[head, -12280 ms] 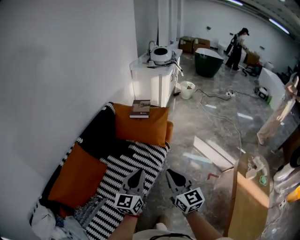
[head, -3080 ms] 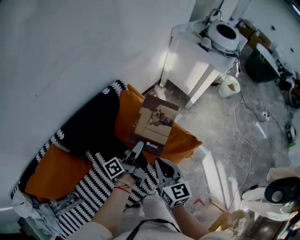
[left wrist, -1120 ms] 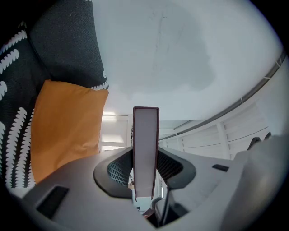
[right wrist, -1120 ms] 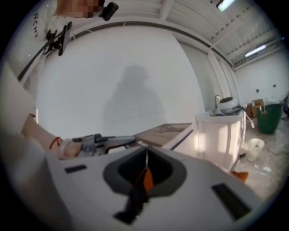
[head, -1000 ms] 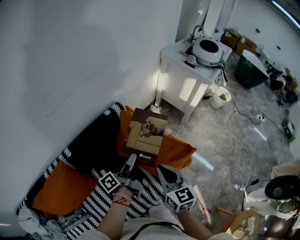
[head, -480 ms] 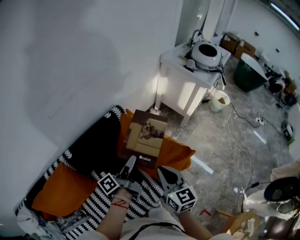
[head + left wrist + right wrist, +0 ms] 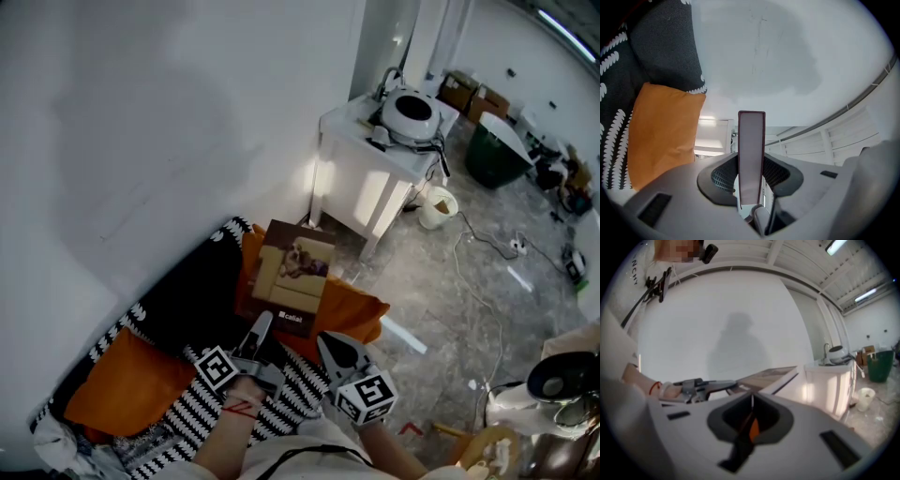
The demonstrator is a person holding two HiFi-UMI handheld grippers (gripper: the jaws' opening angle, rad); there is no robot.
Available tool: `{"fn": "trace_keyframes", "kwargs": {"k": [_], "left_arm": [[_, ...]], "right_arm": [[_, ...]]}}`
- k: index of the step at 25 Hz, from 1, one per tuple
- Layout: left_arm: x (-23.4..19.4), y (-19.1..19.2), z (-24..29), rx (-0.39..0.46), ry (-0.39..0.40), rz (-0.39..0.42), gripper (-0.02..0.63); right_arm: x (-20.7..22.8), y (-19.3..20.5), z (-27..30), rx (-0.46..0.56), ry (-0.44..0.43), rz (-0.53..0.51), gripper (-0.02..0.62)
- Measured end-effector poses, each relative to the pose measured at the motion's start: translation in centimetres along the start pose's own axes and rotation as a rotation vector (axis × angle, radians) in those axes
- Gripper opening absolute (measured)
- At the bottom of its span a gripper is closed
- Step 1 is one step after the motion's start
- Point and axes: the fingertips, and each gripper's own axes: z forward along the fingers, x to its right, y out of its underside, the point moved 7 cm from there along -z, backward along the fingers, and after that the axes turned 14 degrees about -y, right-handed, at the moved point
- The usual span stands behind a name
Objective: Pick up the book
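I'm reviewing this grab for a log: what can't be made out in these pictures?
Underside of the book: head view, turned away from the camera.
Its cover lettering: head view, too small to read.
Its cover face: left gripper view shows only the edge, gripped by the left claw.
The white appliance on the cabinet: head view, too small to identify.

A plain white wall runs behind a sofa draped in black-and-white patterned fabric, with 2 orange cushions on it. Beside the sofa stands a white cabinet carrying a round white appliance. The glossy grey marbled floor holds a pale bucket, a cable and, farther off, a dark green bin.
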Motion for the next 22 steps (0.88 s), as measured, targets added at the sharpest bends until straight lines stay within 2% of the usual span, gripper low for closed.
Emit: {"fn": "trace_keyframes", "kwargs": {"k": [11, 16, 22], "left_arm": [[0.7, -0.3, 0.1, -0.006, 0.001, -0.018, 0.166], [0.9, -0.4, 0.2, -0.01, 0.004, -0.051, 0.166], [1.2, -0.3, 0.1, -0.014, 0.006, -0.027, 0.166]], "right_arm": [[-0.1, -0.8, 0.4, 0.008, 0.002, -0.008, 0.014], [-0.1, -0.9, 0.6, 0.013, 0.009, -0.006, 0.014], [-0.3, -1.1, 0.4, 0.023, 0.008, -0.001, 0.014]]}}
